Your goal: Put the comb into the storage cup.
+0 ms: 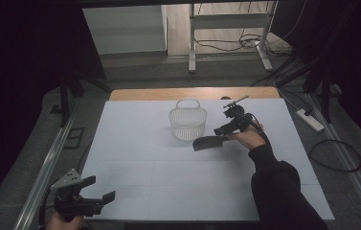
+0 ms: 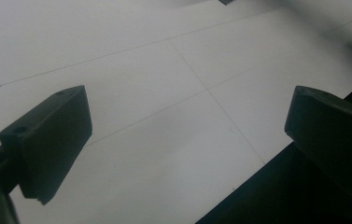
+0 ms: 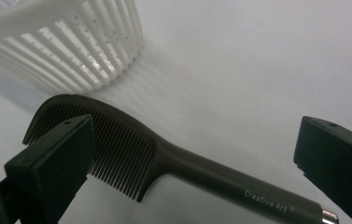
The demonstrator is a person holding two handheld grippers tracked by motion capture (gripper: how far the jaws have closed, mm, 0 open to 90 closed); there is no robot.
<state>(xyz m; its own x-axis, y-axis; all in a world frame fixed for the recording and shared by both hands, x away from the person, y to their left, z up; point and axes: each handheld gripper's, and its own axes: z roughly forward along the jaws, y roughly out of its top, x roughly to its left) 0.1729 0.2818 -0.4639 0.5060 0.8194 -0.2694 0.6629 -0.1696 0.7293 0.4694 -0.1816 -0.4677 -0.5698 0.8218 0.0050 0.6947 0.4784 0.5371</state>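
Jaws spread wide, the right gripper (image 3: 192,154) hangs just over a dark comb (image 3: 164,161) lying flat on the white table (image 1: 135,158), one jaw in front of the teeth and the other out past the handle's end. The gap between them brackets the comb without touching it, a stance that reads as a grasp being lined up rather than one already made. The handle, stamped with small pale lettering and tipped with a metal cap, points back toward the hand, which is probably why the gripper comes in from that side.

Just beyond the comb stands a white slatted basket (image 3: 66,42), upright with its handle raised; in the high view the comb (image 1: 210,142) rests beside the basket (image 1: 187,122) on its near right side, close but not inside it. That closeness suggests the basket is where the comb is headed, a short lift and drop away.

At the table's near left corner the left gripper (image 1: 99,189) is held low by the person's other hand, its jaws likewise parted over bare tabletop and clasping nothing. It sits well apart from the work, seemingly parked to keep the way clear for the right hand (image 1: 247,139).
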